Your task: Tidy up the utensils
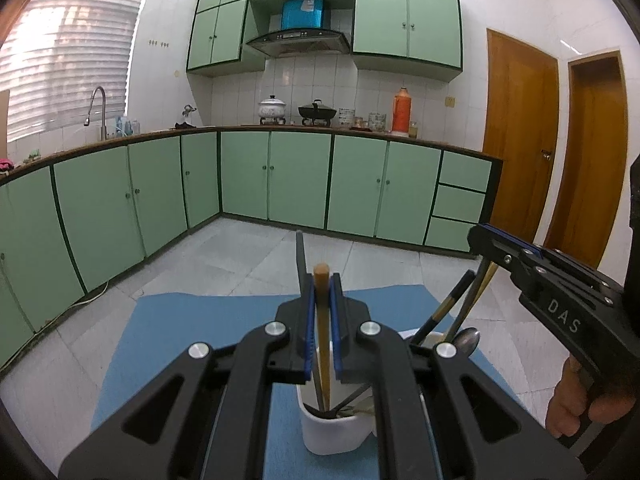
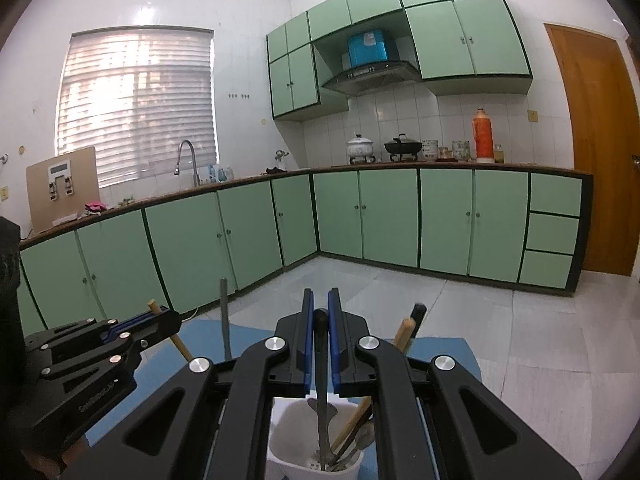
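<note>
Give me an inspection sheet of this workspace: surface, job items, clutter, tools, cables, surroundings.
Surface: blue mat on a pale tiled floor.
Job's things: two white holder cups, one below the left tool, one below the right; both hold utensils standing upright or leaning.
Clutter: nothing seen on the mat.
Grippers: left tool shut on a wooden stick; right tool shut on a dark utensil handle; both items reach down into the cups.
Cables: a pale cord along the cabinet base.
Surroundings: green cabinets, faucet, pots, orange flask, wooden doors.
</note>
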`<action>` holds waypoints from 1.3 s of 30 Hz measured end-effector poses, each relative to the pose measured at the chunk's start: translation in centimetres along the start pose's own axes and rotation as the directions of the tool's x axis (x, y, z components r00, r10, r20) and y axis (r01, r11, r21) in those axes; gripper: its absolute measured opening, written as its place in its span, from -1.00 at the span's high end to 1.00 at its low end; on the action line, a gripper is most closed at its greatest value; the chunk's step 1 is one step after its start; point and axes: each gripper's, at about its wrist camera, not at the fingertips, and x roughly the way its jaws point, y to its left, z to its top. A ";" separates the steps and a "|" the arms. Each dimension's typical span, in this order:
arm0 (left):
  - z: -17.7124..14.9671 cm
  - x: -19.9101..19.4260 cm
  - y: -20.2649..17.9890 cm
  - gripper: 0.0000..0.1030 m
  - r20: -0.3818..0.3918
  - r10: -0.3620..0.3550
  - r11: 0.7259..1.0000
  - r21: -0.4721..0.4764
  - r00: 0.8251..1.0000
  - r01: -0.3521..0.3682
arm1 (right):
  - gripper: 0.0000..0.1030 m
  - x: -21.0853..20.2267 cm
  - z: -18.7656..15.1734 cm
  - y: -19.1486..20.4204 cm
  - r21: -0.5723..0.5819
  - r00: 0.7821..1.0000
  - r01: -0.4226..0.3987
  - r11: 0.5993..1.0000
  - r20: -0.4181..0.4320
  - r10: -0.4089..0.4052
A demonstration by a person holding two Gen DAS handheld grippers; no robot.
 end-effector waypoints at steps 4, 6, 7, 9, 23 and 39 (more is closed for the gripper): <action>0.0 -0.2 -0.2 0.88 0.003 -0.002 1.000 0.002 1.000 0.002 | 0.86 0.1 0.0 0.0 0.000 1.000 0.004 1.000 0.005 -0.004; 0.0 -0.3 -0.2 0.87 0.001 -0.002 1.000 0.008 1.000 0.002 | 0.86 0.2 0.1 0.0 -0.003 1.000 0.002 1.000 0.003 -0.002; -0.1 -0.3 -0.3 0.87 -0.001 -0.002 1.000 0.008 1.000 0.002 | 0.86 0.2 0.1 0.0 -0.003 1.000 0.003 1.000 0.002 -0.003; -0.1 -0.5 -0.2 0.86 -0.003 -0.009 1.000 -0.001 1.000 0.009 | 0.84 0.0 0.1 -0.2 0.000 1.000 0.004 1.000 0.005 -0.004; 0.8 -4.9 0.2 0.19 0.105 -0.001 1.000 -0.027 0.994 0.003 | 0.57 -4.9 1.8 -1.7 0.024 0.994 0.019 1.000 0.104 -0.021; -2.4 -11.6 -0.6 -0.72 0.191 0.061 0.998 -0.014 0.980 -0.060 | -0.24 -11.5 -0.6 -1.2 0.043 0.987 -0.001 0.999 0.161 -0.006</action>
